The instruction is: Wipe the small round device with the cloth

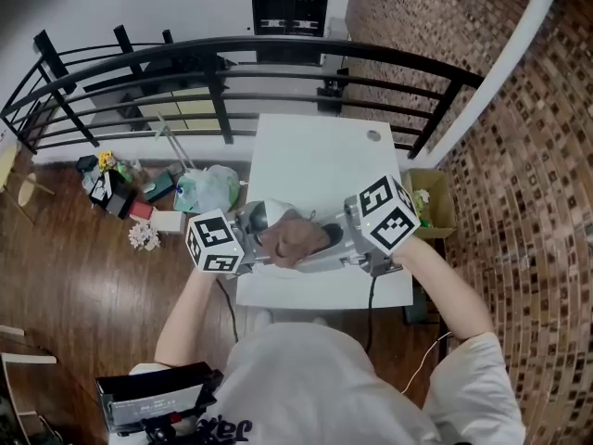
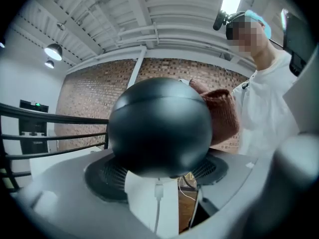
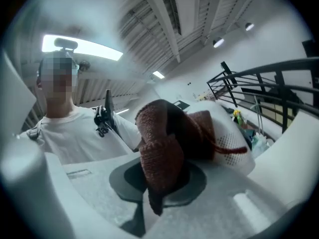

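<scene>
Dark, glossy round device [image 2: 159,128] partly covered by brown knitted cloth [image 3: 162,153].
Left gripper [image 2: 158,177] clamps the device; right gripper [image 3: 158,182] pinches the cloth against it.

We find no words or numbers that we can read. The left cube [image 1: 215,242] and the right cube [image 1: 389,213] carry only black-and-white square markers. Dark print [image 1: 225,429] on the person's white shirt [image 1: 315,378] is cut off and illegible.
</scene>
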Tool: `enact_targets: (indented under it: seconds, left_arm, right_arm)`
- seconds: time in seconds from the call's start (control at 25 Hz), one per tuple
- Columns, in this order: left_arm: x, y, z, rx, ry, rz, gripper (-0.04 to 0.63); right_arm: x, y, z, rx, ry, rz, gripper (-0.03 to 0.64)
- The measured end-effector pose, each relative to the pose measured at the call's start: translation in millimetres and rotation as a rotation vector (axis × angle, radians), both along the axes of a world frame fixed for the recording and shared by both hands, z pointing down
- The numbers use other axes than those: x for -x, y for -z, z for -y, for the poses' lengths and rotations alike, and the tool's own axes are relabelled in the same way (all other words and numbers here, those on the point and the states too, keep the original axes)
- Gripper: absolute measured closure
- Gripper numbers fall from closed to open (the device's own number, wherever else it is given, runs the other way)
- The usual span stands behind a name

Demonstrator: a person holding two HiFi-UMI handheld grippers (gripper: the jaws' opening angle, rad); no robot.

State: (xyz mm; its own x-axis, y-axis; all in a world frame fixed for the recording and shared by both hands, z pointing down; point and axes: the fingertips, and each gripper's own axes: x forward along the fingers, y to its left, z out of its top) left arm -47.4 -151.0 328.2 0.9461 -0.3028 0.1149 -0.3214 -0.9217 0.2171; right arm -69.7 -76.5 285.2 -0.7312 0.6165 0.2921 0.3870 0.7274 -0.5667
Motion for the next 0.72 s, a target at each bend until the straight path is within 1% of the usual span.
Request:
enact_targets:
  seconds: [0.08,0.12,0.2,0.28,0.36,0.44,0.48,0.56,0.6,0.64,0.72]
  left_arm:
    - [-1.6,4.9,-9.8,-0.020,-0.041,-0.022,0.202]
    - [-2.8,9.1,-15.7,-0.040,-0.067,-0.029,0.202]
    - [-7.2,20.4,-28.5,-0.082,-0.124,-0.033,0.202]
    - [-13.9,29.3,-41.1,-0.115,-0.181,-0.035,0.202]
    - [-20.2,36.0,-51.0,-0.141,-0.227,-0.042,0.202]
    - [-25.2,42.1,-56.5,-0.161,-0.253,-0.053,0.202]
    - [-27.1,44.1,-58.0,-0.168,-0.261,-0.058,0.202]
    - [-29.7,45.7,-61.3,-0.177,-0.272,-0.064,0.202]
    - [-30.5,45.6,-62.4,-0.178,-0.270,-0.067,0.202]
    - [-31.1,44.7,-61.9,-0.176,-0.260,-0.068,0.202]
    - [-30.8,40.3,-55.3,-0.162,-0.219,-0.060,0.202]
  right_arm:
    - [-5.4,21.2,10.6,-0.031,-0.033,0.069,0.592]
    - [-7.8,33.7,22.1,-0.043,-0.073,0.102,0.592]
    - [-12.5,52.7,54.3,-0.051,-0.188,0.145,0.592]
    - [-17.6,54.3,83.9,-0.048,-0.289,0.142,0.592]
    - [-19.6,41.2,96.8,-0.016,-0.326,0.106,0.592]
    - [-17.3,24.3,92.1,0.051,-0.301,0.071,0.592]
    - [-15.8,18.8,85.7,0.102,-0.274,0.068,0.592]
    - [-16.2,18.3,73.8,0.221,-0.225,0.095,0.591]
    - [-18.7,21.8,69.9,0.265,-0.211,0.116,0.591]
    - [-22.3,26.5,66.1,0.288,-0.199,0.136,0.592]
    - [-29.4,36.6,55.3,0.276,-0.174,0.160,0.592]
